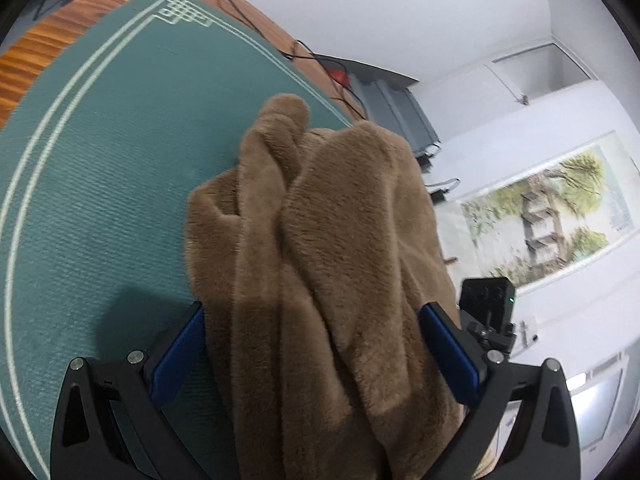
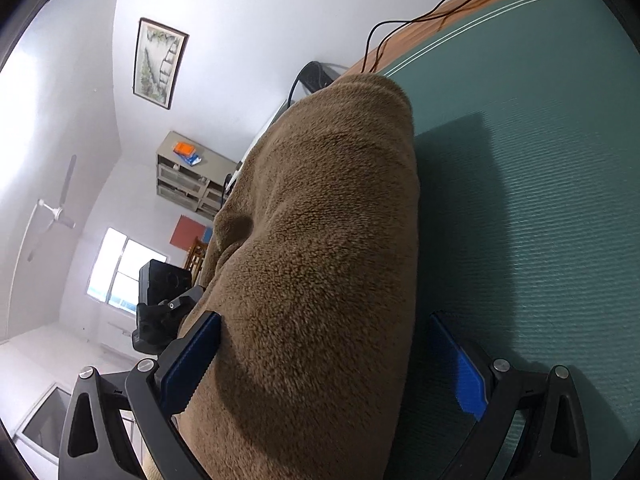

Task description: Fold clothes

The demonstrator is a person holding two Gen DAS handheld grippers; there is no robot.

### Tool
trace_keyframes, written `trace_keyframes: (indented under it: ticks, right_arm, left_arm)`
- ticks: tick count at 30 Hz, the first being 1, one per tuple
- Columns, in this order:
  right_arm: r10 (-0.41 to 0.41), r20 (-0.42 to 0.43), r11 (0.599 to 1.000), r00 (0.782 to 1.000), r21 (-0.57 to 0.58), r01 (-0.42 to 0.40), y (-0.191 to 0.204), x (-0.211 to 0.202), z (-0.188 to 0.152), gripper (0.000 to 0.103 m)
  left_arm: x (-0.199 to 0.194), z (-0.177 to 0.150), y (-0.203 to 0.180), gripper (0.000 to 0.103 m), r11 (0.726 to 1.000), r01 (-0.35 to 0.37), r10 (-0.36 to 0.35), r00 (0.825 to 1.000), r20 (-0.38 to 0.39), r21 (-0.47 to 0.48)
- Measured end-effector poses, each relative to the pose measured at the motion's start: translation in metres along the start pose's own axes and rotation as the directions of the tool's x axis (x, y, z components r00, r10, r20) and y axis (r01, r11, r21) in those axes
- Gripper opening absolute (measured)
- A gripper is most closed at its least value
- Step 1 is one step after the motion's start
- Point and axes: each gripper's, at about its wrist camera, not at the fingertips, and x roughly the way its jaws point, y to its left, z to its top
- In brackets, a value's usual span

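Brown plush fleece garment (image 1: 320,260) bunched above green textured mat (image 1: 100,200), between spread jaws of left gripper (image 1: 310,354) and right gripper (image 2: 326,360); clamping unclear, cannot tell; risk: thick pile slipping out, folds collapsing unevenly.

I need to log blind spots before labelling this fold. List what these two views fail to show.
- Garment type: the brown fleece garment fills both wrist views, and the bottom edge cuts it off.
- Left gripper grip: fabric hides any pinch between the wide-set jaws.
- Right gripper grip: likewise draped over.
- Person's hands: out of frame.
- Green mat beneath the garment: covered.
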Motion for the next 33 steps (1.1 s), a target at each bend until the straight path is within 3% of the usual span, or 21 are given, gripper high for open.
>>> trace_keyframes:
  ticks: [6, 11, 14, 17, 19, 20, 23, 25, 33]
  right_arm:
    - [-0.005, -0.032, 0.999, 0.999, -0.042, 0.004, 0.007, 0.01, -0.001, 0.102]
    - [-0.022, -0.067, 0.999, 0.998, -0.045, 0.019, 0.008, 0.018, 0.003, 0.102]
    - [-0.03, -0.077, 0.999, 0.997, -0.04, 0.027, 0.008, 0.021, 0.004, 0.102]
    - [-0.04, -0.081, 0.998, 0.996, -0.051, 0.036, 0.01, 0.024, 0.005, 0.102]
    - [-0.052, -0.069, 0.996, 0.996, -0.077, 0.047, 0.014, 0.026, 0.003, 0.102]
    - [-0.057, -0.059, 0.995, 0.997, -0.091, 0.051, 0.017, 0.027, 0.002, 0.096]
    - [-0.064, -0.015, 0.989, 0.998, -0.137, 0.061, 0.025, 0.025, 0.0, 0.073]
    - [-0.068, 0.017, 0.982, 0.998, -0.177, 0.069, 0.034, 0.02, -0.002, 0.065]
    - [-0.102, 0.162, 0.95, 0.982, -0.277, 0.144, 0.063, -0.039, -0.012, 0.06]
  left_arm:
    - [0.01, 0.003, -0.01, 0.103, 0.999, -0.011, 0.013, 0.998, -0.063, 0.034]
    - [0.011, 0.012, -0.002, 0.103, 0.997, 0.004, -0.011, 0.995, -0.098, -0.075]
    - [0.005, 0.005, -0.002, 0.102, 0.997, -0.013, 0.005, 0.995, -0.099, -0.078]
    - [0.004, 0.0, -0.008, 0.096, 0.997, -0.066, 0.061, 0.993, -0.099, -0.049]
    - [0.003, -0.004, -0.013, 0.083, 0.994, -0.103, 0.099, 0.99, -0.1, -0.033]
    - [0.003, -0.005, -0.012, 0.073, 0.994, -0.103, 0.098, 0.99, -0.102, -0.041]
    - [-0.003, -0.009, -0.014, 0.061, 0.993, -0.104, 0.099, 0.992, -0.084, -0.056]
    - [-0.008, -0.012, -0.019, 0.056, 0.993, -0.099, 0.095, 0.993, -0.067, -0.058]
    - [-0.014, -0.031, -0.085, 0.053, 0.997, -0.064, 0.066, 0.997, -0.05, 0.033]
